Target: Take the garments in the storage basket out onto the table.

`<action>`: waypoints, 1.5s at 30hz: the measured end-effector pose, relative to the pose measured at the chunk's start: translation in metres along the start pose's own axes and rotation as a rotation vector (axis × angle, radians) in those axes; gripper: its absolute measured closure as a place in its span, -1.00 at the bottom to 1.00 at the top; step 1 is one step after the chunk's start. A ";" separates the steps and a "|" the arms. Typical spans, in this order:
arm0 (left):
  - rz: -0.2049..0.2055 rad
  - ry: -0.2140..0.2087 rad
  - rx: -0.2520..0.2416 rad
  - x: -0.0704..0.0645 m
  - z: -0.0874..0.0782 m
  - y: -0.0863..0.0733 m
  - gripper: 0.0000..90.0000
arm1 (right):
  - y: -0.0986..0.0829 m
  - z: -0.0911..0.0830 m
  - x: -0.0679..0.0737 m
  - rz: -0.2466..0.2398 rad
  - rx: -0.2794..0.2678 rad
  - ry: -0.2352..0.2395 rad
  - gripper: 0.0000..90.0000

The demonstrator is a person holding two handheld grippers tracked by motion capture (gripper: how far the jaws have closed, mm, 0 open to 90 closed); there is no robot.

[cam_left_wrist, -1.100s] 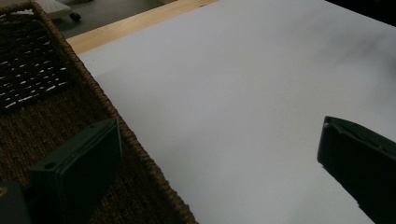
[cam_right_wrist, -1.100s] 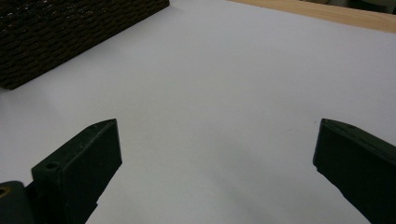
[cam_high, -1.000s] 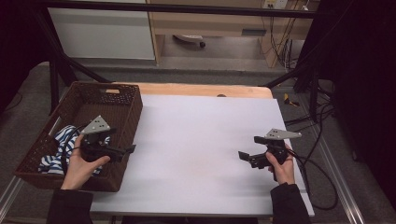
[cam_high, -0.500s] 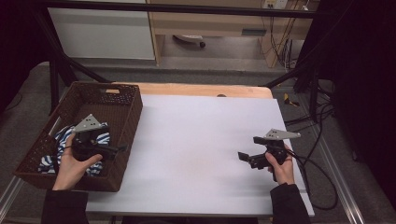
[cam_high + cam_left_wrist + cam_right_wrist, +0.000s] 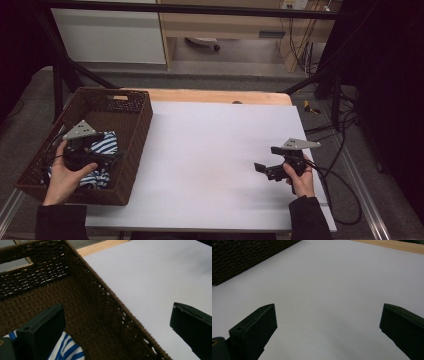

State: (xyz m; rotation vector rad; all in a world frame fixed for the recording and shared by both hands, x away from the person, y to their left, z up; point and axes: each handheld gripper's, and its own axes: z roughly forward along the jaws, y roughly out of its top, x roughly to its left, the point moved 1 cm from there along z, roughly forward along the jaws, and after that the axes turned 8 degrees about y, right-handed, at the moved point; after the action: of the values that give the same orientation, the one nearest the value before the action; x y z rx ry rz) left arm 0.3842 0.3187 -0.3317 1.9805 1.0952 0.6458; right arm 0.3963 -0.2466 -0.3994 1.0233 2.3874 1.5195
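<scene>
The white table (image 5: 210,165) spreads across the middle of the high view, with a strip of bare wood (image 5: 220,96) along its far edge and a dim room behind it.

Nearest to you, at the lower left of the high view, your left hand (image 5: 62,175) holds the left tongs (image 5: 107,156) over the brown woven basket (image 5: 131,150). In the left gripper view the jaws stand wide apart with nothing between them: one jaw hangs inside the basket, at the lower left of that frame, and the other hangs over the white table at the lower right, so the basket's wall runs between them. The striped cloth (image 5: 102,147), blue and white, lies in the basket just under and beside the tongs; in the left gripper view a fold of it (image 5: 67,348) shows at the bottom edge next to the inner jaw. You cannot tell from these views whether that jaw touches the cloth.

At the lower right of the high view, your right hand (image 5: 301,177) holds the right tongs (image 5: 262,169) just above the bare table, pointing towards the frame's left. In the right gripper view its jaws are also wide open and empty, with white table beneath and the basket's wall (image 5: 249,257) at the upper left corner.

Farther off, past the table, a pale cabinet (image 5: 107,35) stands at the upper left and loose cables (image 5: 345,120) trail at the right.
</scene>
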 end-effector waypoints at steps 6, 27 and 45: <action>-0.005 0.036 0.024 0.008 -0.001 -0.003 -1.00 | 0.000 0.000 0.000 0.000 0.001 -0.002 -0.96; 0.001 0.175 0.128 0.037 -0.011 -0.015 -0.99 | -0.001 0.002 0.000 -0.001 0.009 -0.005 -0.96; 0.004 0.203 0.197 0.052 0.014 -0.028 -0.94 | -0.002 0.004 0.000 -0.003 0.018 -0.006 -0.96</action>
State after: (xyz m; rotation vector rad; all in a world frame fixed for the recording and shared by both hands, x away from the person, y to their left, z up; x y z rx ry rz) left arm 0.4073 0.3678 -0.3598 2.1182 1.3211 0.7803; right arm 0.3973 -0.2444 -0.4030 1.0265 2.4016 1.4947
